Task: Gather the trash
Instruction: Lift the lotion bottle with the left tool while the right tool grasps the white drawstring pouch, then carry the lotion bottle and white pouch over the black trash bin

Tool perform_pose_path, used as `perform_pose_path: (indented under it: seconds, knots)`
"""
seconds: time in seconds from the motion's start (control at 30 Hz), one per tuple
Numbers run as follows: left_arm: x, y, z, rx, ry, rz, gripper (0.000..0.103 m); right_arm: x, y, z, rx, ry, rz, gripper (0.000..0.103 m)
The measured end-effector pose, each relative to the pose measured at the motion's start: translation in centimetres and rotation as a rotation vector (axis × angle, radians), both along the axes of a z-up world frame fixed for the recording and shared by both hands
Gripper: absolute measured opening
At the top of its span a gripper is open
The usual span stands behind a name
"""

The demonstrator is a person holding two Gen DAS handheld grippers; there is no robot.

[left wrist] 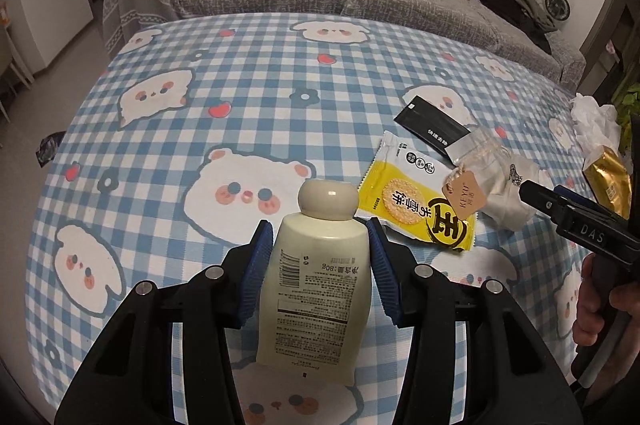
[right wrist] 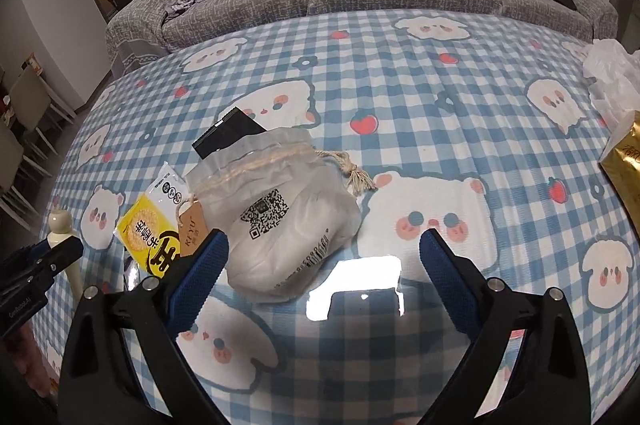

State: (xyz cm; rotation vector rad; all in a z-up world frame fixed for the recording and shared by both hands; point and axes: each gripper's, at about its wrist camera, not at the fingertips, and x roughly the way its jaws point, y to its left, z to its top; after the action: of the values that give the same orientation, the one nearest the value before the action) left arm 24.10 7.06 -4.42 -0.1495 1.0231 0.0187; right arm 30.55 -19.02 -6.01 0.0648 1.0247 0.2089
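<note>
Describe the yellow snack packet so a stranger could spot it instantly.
On the blue checked tablecloth, look right of the cream bottle. The yellow snack packet lies flat, partly under a white drawstring pouch. It alone is bright yellow, picturing a round cracker.

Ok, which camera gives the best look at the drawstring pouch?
Right wrist: the drawstring pouch lies close ahead, QR code and cord visible. Left wrist shows it only far right, partly hidden by the right gripper.

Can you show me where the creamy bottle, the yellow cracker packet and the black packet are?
cream bottle (left wrist: 316, 289), left wrist view, on its label.
yellow cracker packet (left wrist: 404, 201), left wrist view, on the printed cracker.
black packet (left wrist: 430, 123), left wrist view, its middle.
</note>
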Motion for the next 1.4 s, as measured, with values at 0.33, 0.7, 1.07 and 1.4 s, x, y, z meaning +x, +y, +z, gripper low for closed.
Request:
perform_pose_path:
  seconds: [0.33, 0.7, 1.07, 1.4]
  knots:
    - [0.5, 0.3, -1.4, 0.010, 0.022, 0.001, 0.047, 1.2, 1.7, -1.8, 0.044, 0.077, 0.020, 0.043]
    - [-0.2, 0.0, -0.9, 0.007, 0.017, 0.000, 0.047, -0.1, 1.3, 0.1, 0.033, 0.031, 0.008, 0.021]
    - [-1.4, -1.4, -0.1, 0.004, 0.023, -0.006, 0.047, -2.0, -0.4, 1.6, -0.003, -0.008, -0.017, 0.020]
    - [-3.9, -2.7, 1.0, 0.006, 0.018, -0.010, 0.046, -4.9, -2.0, 2.5, -0.019, -0.025, -0.033, 0.020]
